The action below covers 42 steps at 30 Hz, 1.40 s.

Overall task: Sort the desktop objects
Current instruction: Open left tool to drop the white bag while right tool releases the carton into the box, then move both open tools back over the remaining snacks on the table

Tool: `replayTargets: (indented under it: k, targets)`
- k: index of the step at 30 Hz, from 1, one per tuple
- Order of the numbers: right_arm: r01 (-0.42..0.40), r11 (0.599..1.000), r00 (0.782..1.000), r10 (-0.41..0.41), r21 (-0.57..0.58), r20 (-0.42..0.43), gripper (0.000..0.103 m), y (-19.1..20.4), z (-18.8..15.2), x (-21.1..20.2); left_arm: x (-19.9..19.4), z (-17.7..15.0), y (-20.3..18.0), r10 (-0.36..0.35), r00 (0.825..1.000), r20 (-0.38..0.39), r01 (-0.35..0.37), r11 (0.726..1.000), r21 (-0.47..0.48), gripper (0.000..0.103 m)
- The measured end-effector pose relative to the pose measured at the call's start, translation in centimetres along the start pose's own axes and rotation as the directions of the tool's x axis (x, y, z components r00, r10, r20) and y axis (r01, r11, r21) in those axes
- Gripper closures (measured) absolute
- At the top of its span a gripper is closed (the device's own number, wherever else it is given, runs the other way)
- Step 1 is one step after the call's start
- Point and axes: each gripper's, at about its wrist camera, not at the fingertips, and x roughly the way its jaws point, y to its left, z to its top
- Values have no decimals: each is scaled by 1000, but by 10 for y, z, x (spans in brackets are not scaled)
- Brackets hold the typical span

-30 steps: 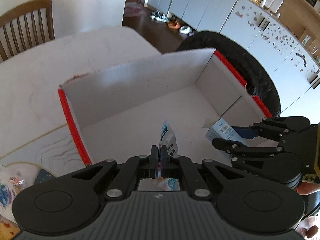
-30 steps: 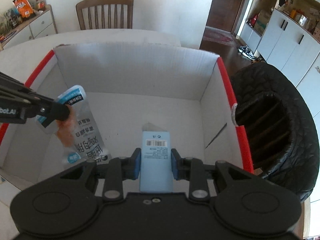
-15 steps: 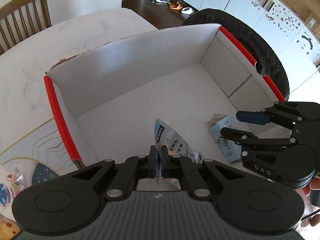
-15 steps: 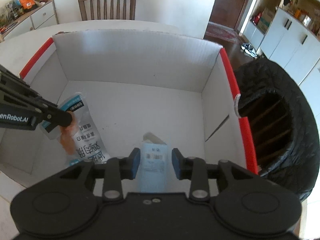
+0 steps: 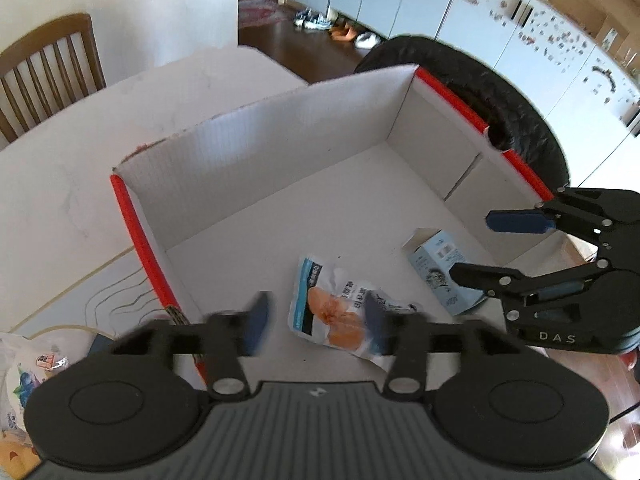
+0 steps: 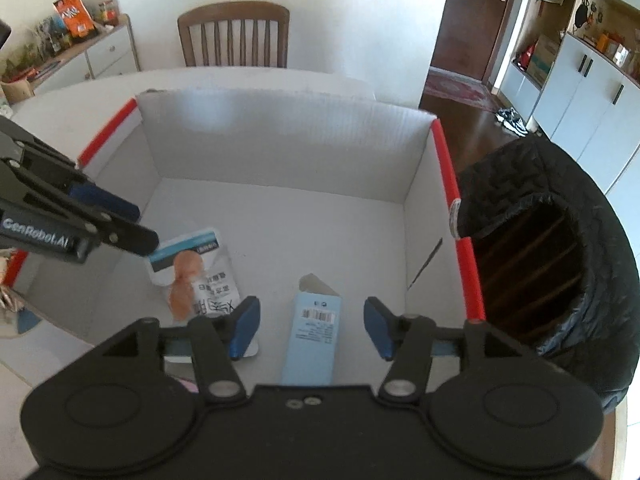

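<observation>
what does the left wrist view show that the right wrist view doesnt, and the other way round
Only the left wrist view: a colourful packet on the table outside the box's left wall, and a white fridge dotted with magnets.

Only the right wrist view: the slatted inside of the black bin, and a sideboard with an orange snack bag.

Both: the white cardboard box, with the snack pouch and the light blue carton lying loose on its floor, the wooden chair, and the left gripper and right gripper, jaws just opened.
</observation>
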Motion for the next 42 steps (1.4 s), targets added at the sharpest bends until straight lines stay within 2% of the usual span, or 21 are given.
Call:
replayTargets:
  k: [2,7,19,21,25,27,29,36,37,38,42]
  targets:
    - [-4,1000,1000,4,-15,15,41,2,0,-7,-7,-3,0,-3,1000,17,3,1000,-7,44]
    - [-17,999,999,19,-45,48,40,11,-1,-19,-25,-10,-4,11,997,70,-11,1000,-6,44]
    - [-49,998,993,52,-35,102,38,18,-4,-43,-63,-42,-12,56,983,178,-51,998,-34,43]
    - [-59,997,991,64,-51,117,33,21,-7,-48,-71,-49,-13,56,979,194,-49,998,-42,41]
    - [-60,997,989,66,-50,134,32,29,-11,-58,-86,-64,-13,52,973,224,-44,998,-40,35]
    - [-55,997,987,61,-45,148,28,34,-15,-65,-93,-72,-11,45,971,236,-35,998,-43,32]
    - [-54,997,984,61,-47,167,24,42,-18,-73,-101,-80,-8,38,968,246,-27,999,-45,25]
    - [-31,999,978,34,-19,206,21,78,-30,-89,-129,-117,13,-7,963,270,21,999,-49,12]
    - [-23,1000,978,25,-16,208,21,85,-32,-91,-133,-122,17,-12,961,277,26,999,-47,9]
    - [-16,1000,977,18,-9,213,21,91,-33,-92,-138,-128,21,-16,960,281,29,999,-44,0]
    - [5,999,973,-14,40,232,18,118,-41,-102,-156,-151,37,-28,950,311,40,999,-30,0]
